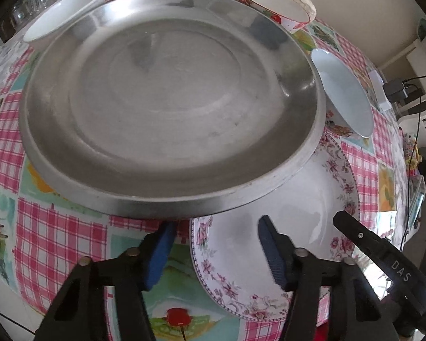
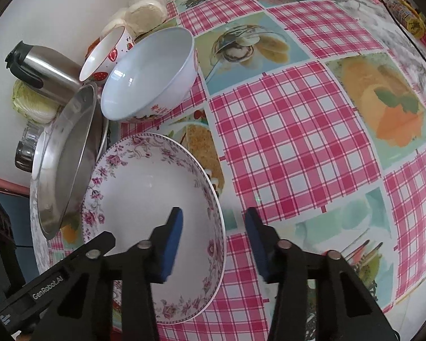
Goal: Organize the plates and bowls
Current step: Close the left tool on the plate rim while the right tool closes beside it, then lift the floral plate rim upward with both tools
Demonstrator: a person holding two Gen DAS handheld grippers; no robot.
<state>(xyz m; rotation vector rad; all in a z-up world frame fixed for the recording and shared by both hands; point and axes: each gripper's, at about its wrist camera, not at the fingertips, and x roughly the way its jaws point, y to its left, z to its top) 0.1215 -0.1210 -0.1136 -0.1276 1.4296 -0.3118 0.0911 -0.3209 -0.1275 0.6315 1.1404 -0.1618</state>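
Note:
A deep white dish with a pink floral rim (image 2: 144,187) (image 1: 304,199) sits on the checked tablecloth. My right gripper (image 2: 213,211) stands open astride its right rim, one blue pad inside the dish and one outside, neither pressing on it. My left gripper (image 1: 217,221) is open astride the dish's left rim in the same way. A large steel plate (image 1: 170,96) (image 2: 68,159) lies just beyond, its edge overlapping the floral dish. One finger (image 1: 355,236) of the right gripper shows in the left wrist view. An arm of the left gripper shows at the lower left of the right wrist view.
A white bowl (image 2: 150,76) (image 1: 343,91) and a strawberry-print bowl (image 2: 105,54) (image 1: 272,5) stand behind the dish; another white bowl (image 1: 62,11) is left of the steel plate. A steel kettle (image 2: 42,71), cabbage (image 2: 31,105), glass (image 2: 25,147) and buns (image 2: 144,14) line the wall.

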